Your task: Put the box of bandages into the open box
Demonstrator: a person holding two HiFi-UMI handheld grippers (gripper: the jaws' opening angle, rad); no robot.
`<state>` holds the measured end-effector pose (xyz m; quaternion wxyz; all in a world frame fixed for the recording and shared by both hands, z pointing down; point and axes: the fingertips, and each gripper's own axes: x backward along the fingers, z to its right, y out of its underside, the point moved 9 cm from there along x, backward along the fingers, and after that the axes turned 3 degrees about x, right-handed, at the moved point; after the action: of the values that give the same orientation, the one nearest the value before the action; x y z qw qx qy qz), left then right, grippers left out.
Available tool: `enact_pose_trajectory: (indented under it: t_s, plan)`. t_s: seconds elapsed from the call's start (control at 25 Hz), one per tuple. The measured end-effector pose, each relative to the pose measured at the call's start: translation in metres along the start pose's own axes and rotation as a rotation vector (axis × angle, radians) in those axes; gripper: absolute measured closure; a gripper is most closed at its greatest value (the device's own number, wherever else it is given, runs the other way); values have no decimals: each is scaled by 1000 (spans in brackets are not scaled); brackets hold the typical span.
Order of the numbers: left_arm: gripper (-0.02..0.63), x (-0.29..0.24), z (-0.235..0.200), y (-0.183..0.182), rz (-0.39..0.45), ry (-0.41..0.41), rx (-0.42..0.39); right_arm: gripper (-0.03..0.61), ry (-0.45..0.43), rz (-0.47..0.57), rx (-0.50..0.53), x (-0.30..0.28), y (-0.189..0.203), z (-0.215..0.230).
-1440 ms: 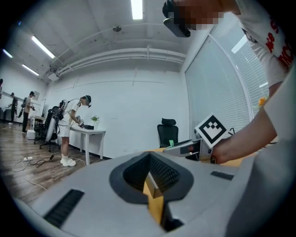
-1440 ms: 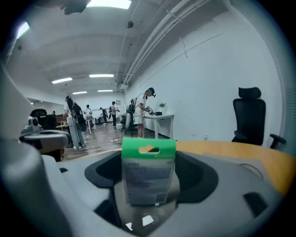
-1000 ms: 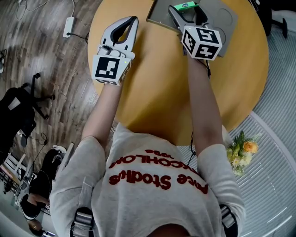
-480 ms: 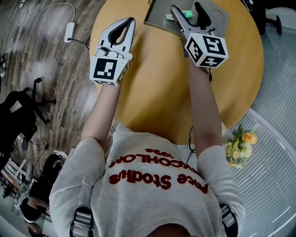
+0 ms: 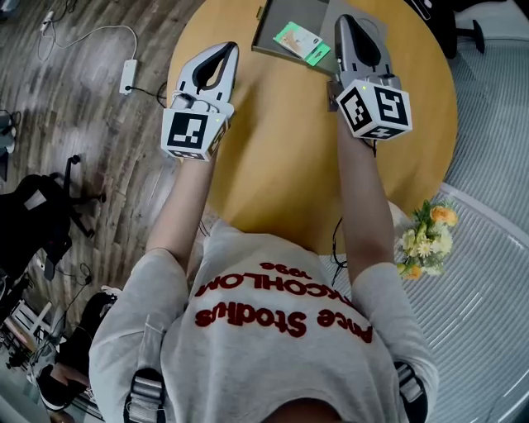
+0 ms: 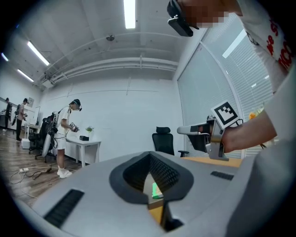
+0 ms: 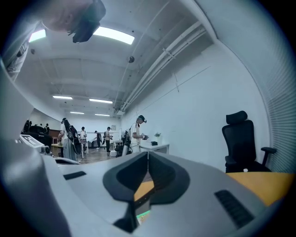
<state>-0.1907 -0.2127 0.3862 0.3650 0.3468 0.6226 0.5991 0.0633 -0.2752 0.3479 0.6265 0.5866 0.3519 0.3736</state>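
The box of bandages [image 5: 302, 43] lies flat inside the open box [image 5: 307, 12] at the top centre of the head view, so the placing looks done. The right gripper [image 5: 348, 22], just to its right, has its jaws together with nothing between them. The left gripper [image 5: 224, 49], at upper left over the table [image 5: 281, 149], is likewise closed and empty.

The box of bandages [image 5: 302, 43] is a small, flat carton, pale green with white patches. It lies flat and skewed inside the open box [image 5: 277, 18], close to that box's near wall. The open box is shallow and grey, with its top open. It sits at the far edge of the round wooden table [image 5: 281, 165].
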Motion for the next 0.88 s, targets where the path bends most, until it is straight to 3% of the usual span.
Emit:
enact_pose_trajectory:
  t_s: [0.28,0.68,0.88]
  plan:
    - [607,29,19,-37,39,46,-32,569,20,56,1,60,-40,-20]
    - [607,79,59,-67,83,105,-51,569,55,103,12,156,-65,-48]
    - [607,97,78,-78,98,144,-112,569,63,113,14,193,-63,-61]
